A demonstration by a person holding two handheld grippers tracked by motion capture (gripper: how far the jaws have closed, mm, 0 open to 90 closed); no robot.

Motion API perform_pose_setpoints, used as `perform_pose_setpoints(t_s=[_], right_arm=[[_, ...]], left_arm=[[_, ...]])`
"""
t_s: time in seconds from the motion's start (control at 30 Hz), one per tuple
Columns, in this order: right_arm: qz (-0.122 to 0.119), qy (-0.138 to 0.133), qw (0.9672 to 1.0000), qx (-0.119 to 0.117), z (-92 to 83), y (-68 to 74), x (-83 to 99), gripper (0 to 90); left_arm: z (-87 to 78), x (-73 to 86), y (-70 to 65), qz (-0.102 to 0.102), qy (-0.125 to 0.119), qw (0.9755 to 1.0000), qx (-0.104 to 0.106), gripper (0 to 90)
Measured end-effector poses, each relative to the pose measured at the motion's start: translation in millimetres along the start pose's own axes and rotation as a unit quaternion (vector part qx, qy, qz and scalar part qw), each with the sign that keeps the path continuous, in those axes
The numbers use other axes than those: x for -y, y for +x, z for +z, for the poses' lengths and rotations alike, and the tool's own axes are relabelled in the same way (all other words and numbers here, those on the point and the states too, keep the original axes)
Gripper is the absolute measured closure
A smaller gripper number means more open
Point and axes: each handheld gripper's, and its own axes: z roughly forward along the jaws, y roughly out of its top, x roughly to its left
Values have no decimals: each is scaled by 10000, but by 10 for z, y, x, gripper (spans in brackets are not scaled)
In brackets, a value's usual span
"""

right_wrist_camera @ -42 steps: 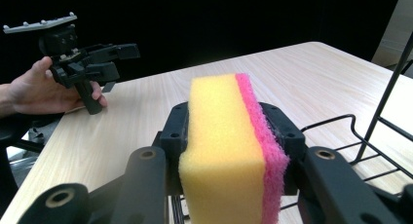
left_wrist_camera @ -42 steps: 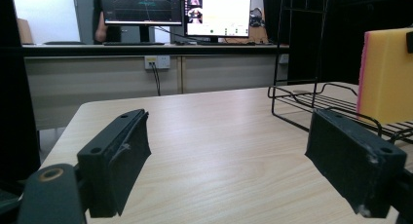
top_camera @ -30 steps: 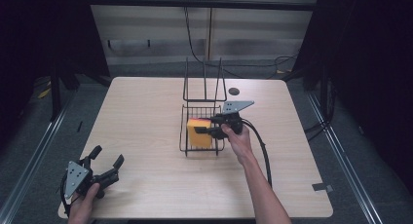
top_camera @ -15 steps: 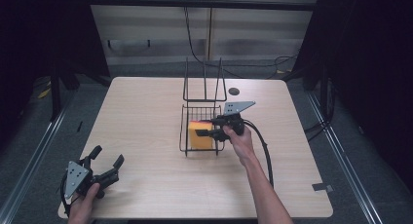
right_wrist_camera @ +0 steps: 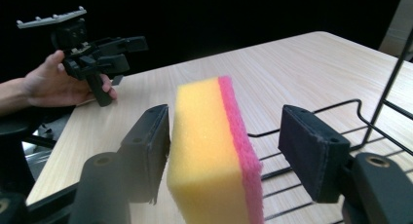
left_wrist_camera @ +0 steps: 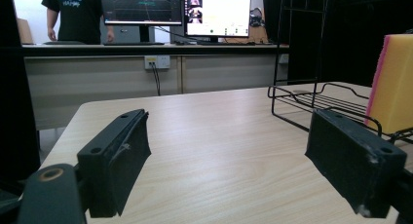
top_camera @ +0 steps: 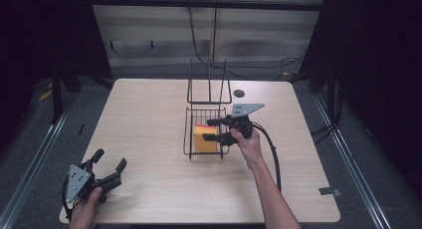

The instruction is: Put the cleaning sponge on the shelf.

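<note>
A yellow sponge (top_camera: 204, 139) with a pink side stands on edge in a black wire basket (top_camera: 187, 139) at the table's middle. My right gripper (top_camera: 208, 130) reaches in from the right, and its jaws have just been opening. In the right gripper view the sponge (right_wrist_camera: 209, 151) stands between the jaws: the left pad lies against its yellow face and the right pad is well clear of the pink side. My left gripper (top_camera: 110, 158) rests open at the table's near left corner, holding nothing. In the left gripper view, the sponge (left_wrist_camera: 394, 83) is at the far right.
The basket has a tall wire frame (top_camera: 209, 82) rising at its far end. A small dark hole (top_camera: 239, 93) sits in the tabletop behind the basket. In the left gripper view, a desk with monitors (left_wrist_camera: 216, 14) and a standing person lie beyond the table.
The right gripper's jaws have spread apart around the sponge, which stays standing in the basket. Neither hand has moved.
</note>
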Motion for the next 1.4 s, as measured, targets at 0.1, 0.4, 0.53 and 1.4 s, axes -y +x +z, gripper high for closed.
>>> perform_pose_setpoints(t_s=[0.1, 0.4, 0.53, 1.4], right_arm=[[25, 10, 10000, 50, -10, 12, -1, 284], [50, -150, 9991, 387, -55, 81, -15, 202], [80, -167, 9988, 451, -113, 96, 13, 183], [44, -471, 9942, 964, -406, 330, 45, 172]], left_arm=[[-2, -1, 1, 5, 11, 10000, 2, 156], [-1, -1, 0, 1, 12, 10000, 3, 156], [-1, -1, 0, 3, 12, 10000, 2, 156], [-1, -1, 1, 5, 14, 10000, 2, 156]])
